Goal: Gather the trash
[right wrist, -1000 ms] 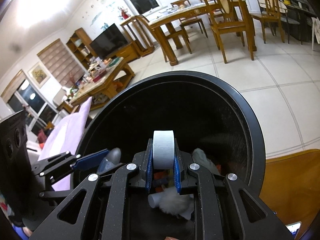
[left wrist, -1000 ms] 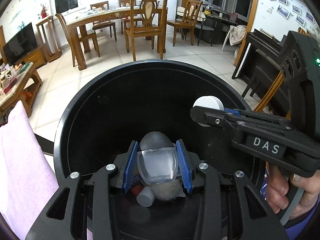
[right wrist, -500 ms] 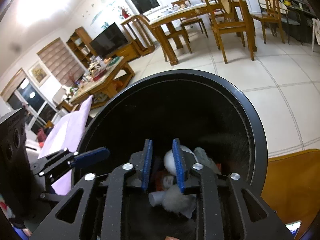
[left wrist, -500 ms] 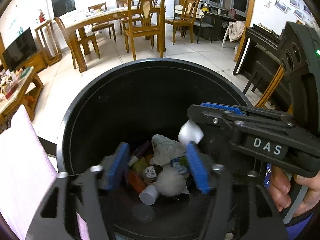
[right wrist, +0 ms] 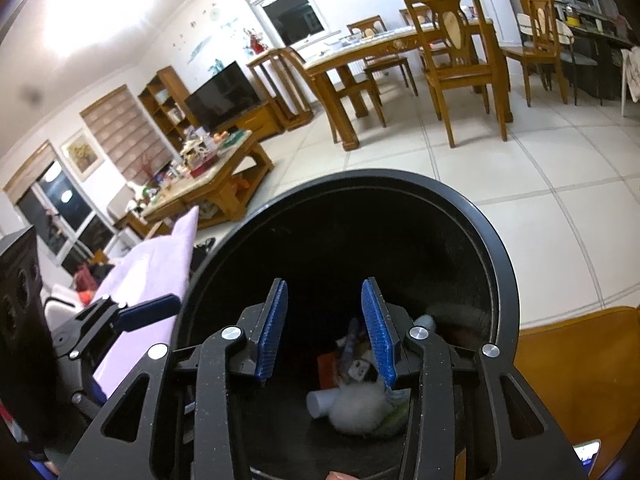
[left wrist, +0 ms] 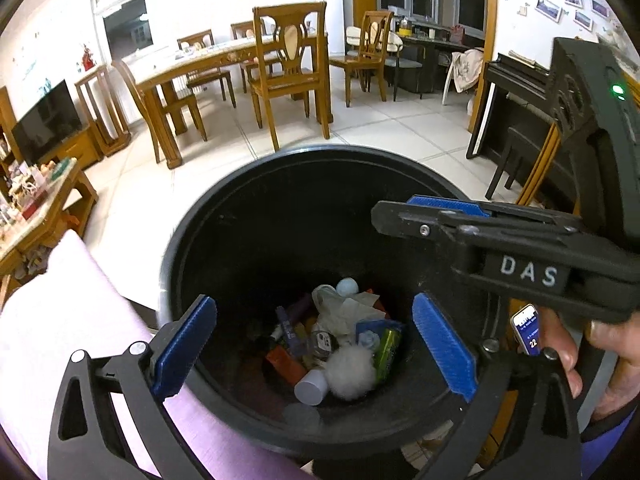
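Note:
A black round trash bin (left wrist: 208,216) stands right below both grippers; it also shows in the right wrist view (right wrist: 496,240). Its bottom holds mixed trash: a white fluffy ball (left wrist: 352,372), a white cap (left wrist: 310,388), a green wrapper (left wrist: 386,354), crumpled tissue (left wrist: 348,312) and a small white round piece (left wrist: 346,286). My left gripper (left wrist: 316,344) is open and empty over the bin's near rim. My right gripper (right wrist: 324,328) is open and empty above the bin mouth; it also reaches in from the right in the left wrist view (left wrist: 448,204).
A pale purple cushion (left wrist: 60,320) lies left of the bin. A wooden dining table with chairs (left wrist: 288,76) stands behind on the tiled floor. A cluttered coffee table (right wrist: 200,176) and TV (right wrist: 222,96) are at the left. A dark piano (left wrist: 516,92) is at the right.
Both grippers opened and let go: the left dropped a clear cup-like item, the right dropped a white round piece. Both fell into the bin. The grippers have lifted a little.

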The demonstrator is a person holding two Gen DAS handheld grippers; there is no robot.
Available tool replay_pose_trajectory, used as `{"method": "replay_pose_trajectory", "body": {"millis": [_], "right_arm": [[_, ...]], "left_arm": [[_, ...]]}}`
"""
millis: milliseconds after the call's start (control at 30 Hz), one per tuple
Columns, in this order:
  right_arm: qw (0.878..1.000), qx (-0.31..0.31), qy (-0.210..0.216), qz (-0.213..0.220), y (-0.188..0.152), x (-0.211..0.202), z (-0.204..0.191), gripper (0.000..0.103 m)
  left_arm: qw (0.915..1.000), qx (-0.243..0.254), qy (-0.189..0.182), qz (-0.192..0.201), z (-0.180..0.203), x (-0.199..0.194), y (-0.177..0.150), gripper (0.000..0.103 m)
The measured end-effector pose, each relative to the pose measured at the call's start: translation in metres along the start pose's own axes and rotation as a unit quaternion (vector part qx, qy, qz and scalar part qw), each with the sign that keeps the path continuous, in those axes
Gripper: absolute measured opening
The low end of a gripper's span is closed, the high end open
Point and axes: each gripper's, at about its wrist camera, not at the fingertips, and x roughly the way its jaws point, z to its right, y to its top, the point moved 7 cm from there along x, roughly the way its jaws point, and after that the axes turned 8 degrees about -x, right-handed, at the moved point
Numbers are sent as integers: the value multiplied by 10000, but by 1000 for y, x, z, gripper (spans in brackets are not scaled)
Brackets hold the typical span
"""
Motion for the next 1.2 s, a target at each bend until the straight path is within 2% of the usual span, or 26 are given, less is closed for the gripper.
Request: {"method": "replay_pose_trajectory", "body": {"millis": [67,233,433,533,633,700,767,967,1033,1100,1200], "right_arm": [[9999,17,2,106,3,-7,-6,67],[9996,16,90,267,10,-16,-32,85],[9989,-175,218,368,19,-15,-92,88],[9978,-361,341,447,21,-8,-131,95],[9956,-655,457,493,19,2,-177,95],[9932,-877,572,509,18,9,-213,95],[9896,-1155,679,530,12,19,-255,96],[9773,-1810,894,647,-6,47,-352,98],[9737,-1974,897,696,-14,57,-376,98],[9702,-2110,910,763,-18,64,-394,98],[9641,-2330,899,901,-27,69,-413,98]], "left_arm": [[9999,55,61,117,-4,-12,-2,98],[9992,-121,186,345,-26,-43,-11,98],[9940,-742,654,468,-88,-80,-33,98],[9854,-1199,993,684,-135,-106,-53,98],[9706,-1655,1502,894,-185,-134,-76,98],[9565,-1914,1957,1004,-220,-153,-93,98],[9382,-2156,2474,1101,-255,-175,-114,98],[8881,-2860,3270,1503,-327,-233,-162,98],[8767,-3011,3420,1545,-340,-245,-171,98],[8709,-3076,3488,1587,-345,-256,-176,98],[8668,-3070,3560,1662,-354,-265,-179,98]]}}
